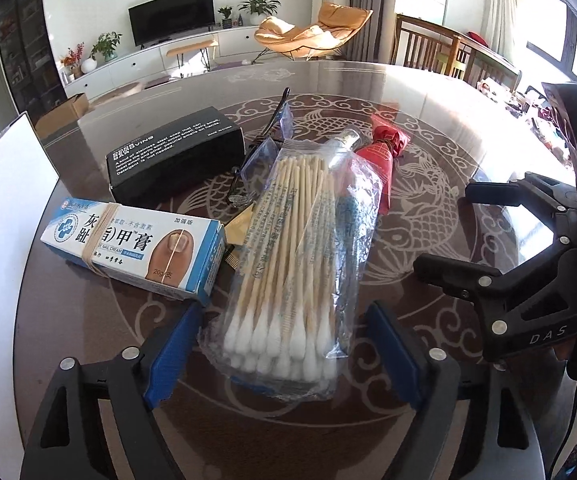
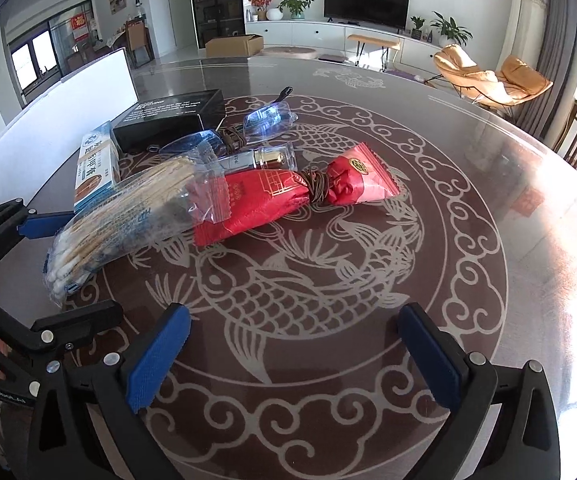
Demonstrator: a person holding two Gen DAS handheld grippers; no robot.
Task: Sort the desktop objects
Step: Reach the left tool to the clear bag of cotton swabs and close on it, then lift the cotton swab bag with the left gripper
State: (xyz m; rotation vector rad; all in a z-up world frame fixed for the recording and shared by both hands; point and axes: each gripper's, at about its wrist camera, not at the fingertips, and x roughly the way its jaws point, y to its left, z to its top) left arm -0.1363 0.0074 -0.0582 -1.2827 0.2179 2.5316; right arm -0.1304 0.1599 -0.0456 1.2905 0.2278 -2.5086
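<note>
Clear crinkled plastic wraps the cotton swab bag (image 1: 288,256), wooden sticks packed tight with white tips toward the near edge of the table (image 2: 468,208), its far end resting on the red packet (image 2: 288,196) at the middle. The left gripper (image 1: 284,344) stands spread wide with a blue pad on either side of the tips, not touching. To pick it cleanly, I judge it should settle lower and close across the stick bundle, not the loose film. The right gripper (image 2: 294,354) hangs open over bare tabletop, holding nothing.
</note>
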